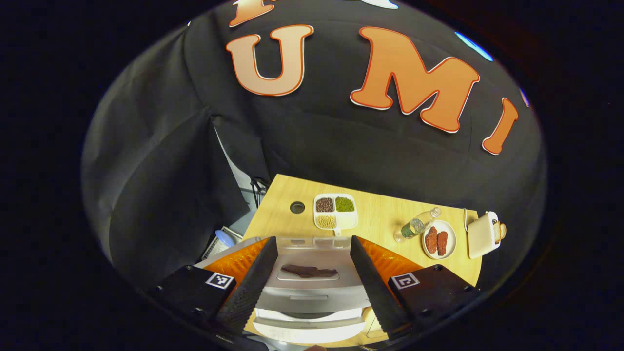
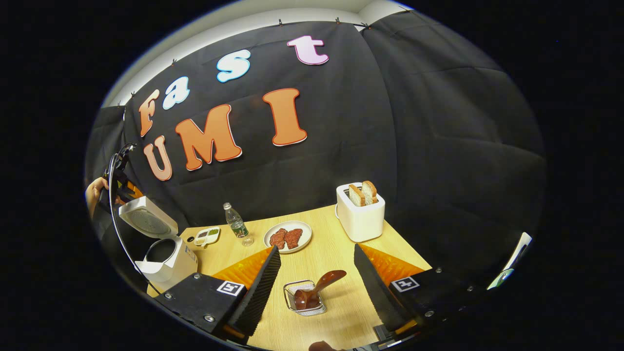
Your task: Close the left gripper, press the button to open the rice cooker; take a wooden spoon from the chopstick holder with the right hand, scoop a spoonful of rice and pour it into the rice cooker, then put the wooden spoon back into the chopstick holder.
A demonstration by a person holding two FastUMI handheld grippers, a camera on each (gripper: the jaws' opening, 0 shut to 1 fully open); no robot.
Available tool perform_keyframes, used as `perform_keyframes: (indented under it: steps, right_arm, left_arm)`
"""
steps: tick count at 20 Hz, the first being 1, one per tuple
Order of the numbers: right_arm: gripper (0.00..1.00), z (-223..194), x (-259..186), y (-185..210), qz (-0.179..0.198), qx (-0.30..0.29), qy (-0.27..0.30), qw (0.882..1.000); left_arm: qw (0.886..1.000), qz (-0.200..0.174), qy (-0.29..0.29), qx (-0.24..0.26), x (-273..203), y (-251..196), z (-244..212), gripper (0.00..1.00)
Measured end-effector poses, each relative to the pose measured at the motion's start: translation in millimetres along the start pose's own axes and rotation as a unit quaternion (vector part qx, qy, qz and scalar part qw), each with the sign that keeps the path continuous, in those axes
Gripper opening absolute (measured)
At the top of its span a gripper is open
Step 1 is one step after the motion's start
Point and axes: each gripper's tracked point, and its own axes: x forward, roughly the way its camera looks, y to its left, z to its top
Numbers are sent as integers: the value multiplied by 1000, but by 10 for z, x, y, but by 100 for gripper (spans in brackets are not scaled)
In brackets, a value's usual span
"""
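Hanging over the counter point(image 2: 336, 253) with fingers apart, the right tool point(image 2: 317, 292) has the spoon point(image 2: 319, 287) dead ahead in its holder point(image 2: 304, 298), handle tilting up-right; cooker point(image 2: 165, 256) open far left.

Light wooden table point(image 2: 336, 273), seen in both gripper views. Taking the white plate of two reddish meat slices point(image 2: 287, 237) as landmark: just left of it a clear water bottle point(image 2: 236, 224), upright in the right gripper view; farther left a white divided dish of grains and beans point(image 2: 206, 236), then a white rice cooker point(image 2: 165, 261) at the table's left edge, lid raised. Right of the plate a white toaster point(image 2: 360, 212) holding two bread slices. Nearer than the plate, a wire chopstick holder point(image 2: 304, 297) containing a brown wooden spoon point(image 2: 319, 287). A round hole in the tabletop point(image 1: 297, 207) beyond the divided dish, seen in the left gripper view.
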Motion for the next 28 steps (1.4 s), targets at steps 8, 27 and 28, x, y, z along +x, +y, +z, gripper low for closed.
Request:
perform_keyframes:
  steps: [8, 27, 28]
  right_arm:
    - [94, -101, 68, 73, 14, -10, 7, 1000]
    - [94, -301, 165, 193, 19, -10, 33, 999]
    - [94, -316, 189, 231, 21, -12, 35, 999]
  left_arm:
    - [993, 14, 118, 10, 155, 80, -826, 100]
    - [977, 15, 211, 1, 626, 17, -1815, 100]
    - [979, 16, 205, 2, 634, 14, -1800, 100]
